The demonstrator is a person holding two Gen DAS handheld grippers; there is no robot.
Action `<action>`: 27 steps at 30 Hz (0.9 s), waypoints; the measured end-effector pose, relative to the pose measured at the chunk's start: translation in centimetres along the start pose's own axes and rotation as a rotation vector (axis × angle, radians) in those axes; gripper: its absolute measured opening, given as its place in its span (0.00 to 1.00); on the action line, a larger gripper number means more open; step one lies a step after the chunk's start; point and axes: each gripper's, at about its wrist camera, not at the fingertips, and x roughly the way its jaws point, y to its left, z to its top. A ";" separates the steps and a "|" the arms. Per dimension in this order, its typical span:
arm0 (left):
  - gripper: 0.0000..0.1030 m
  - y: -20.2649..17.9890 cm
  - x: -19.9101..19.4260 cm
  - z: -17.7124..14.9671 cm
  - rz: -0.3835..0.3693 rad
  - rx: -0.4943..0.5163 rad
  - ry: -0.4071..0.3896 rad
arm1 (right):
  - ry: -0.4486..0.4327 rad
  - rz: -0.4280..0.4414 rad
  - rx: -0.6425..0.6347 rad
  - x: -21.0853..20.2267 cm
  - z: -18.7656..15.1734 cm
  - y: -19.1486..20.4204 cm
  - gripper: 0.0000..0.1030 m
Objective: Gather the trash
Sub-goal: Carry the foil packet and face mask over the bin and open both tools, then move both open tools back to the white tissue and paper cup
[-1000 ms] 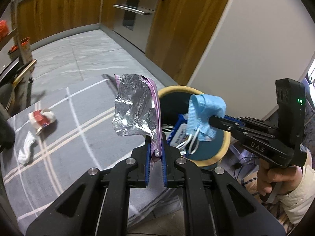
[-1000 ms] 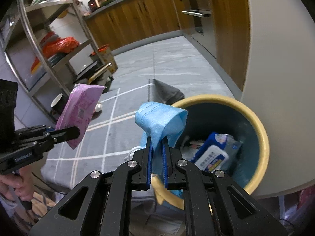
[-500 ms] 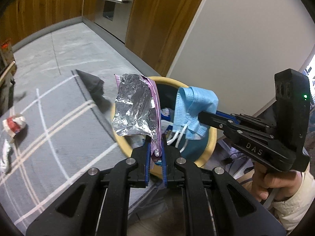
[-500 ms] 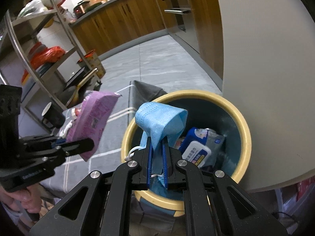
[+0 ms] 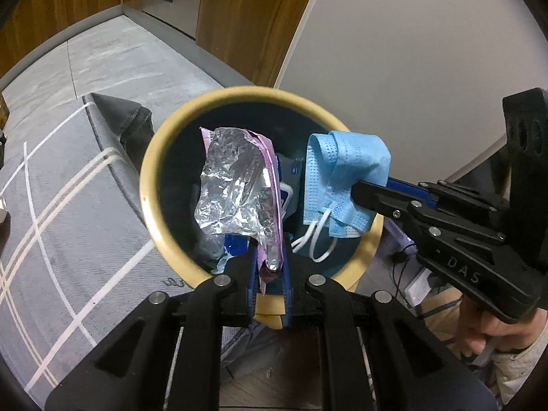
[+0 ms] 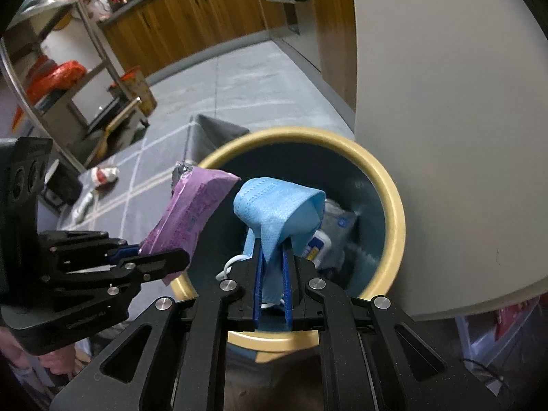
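A round bin with a yellow rim and a dark blue inside stands on the floor, with packets lying at its bottom. My left gripper is shut on a purple wrapper with a silver foil inside, held upright over the bin's mouth. My right gripper is shut on a folded blue face mask, whose white ear loops hang down over the bin. Each view also shows the other tool: the right gripper with the mask, and the left gripper with the wrapper.
A grey rug with pale lines lies left of the bin, one corner folded over. A crumpled red and white wrapper rests on it. A metal shelf rack stands at the left, and a pale wall panel at the right.
Both grippers have come down and forward until wrapper and mask hang over the bin's mouth. The bin now fills the middle of both views. Neither grip has changed.
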 end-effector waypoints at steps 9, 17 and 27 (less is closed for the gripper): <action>0.20 0.3 0.7 -0.4 0.057 0.009 0.022 | 0.020 -0.011 -0.006 0.6 -0.3 0.1 0.29; 0.38 1.2 -0.3 -0.2 0.052 -0.018 -0.005 | -0.013 0.014 0.006 -0.2 0.1 0.5 0.33; 0.53 2.4 -1.7 -0.1 0.073 -0.042 -0.034 | -0.041 0.037 0.052 -0.7 0.7 0.2 0.36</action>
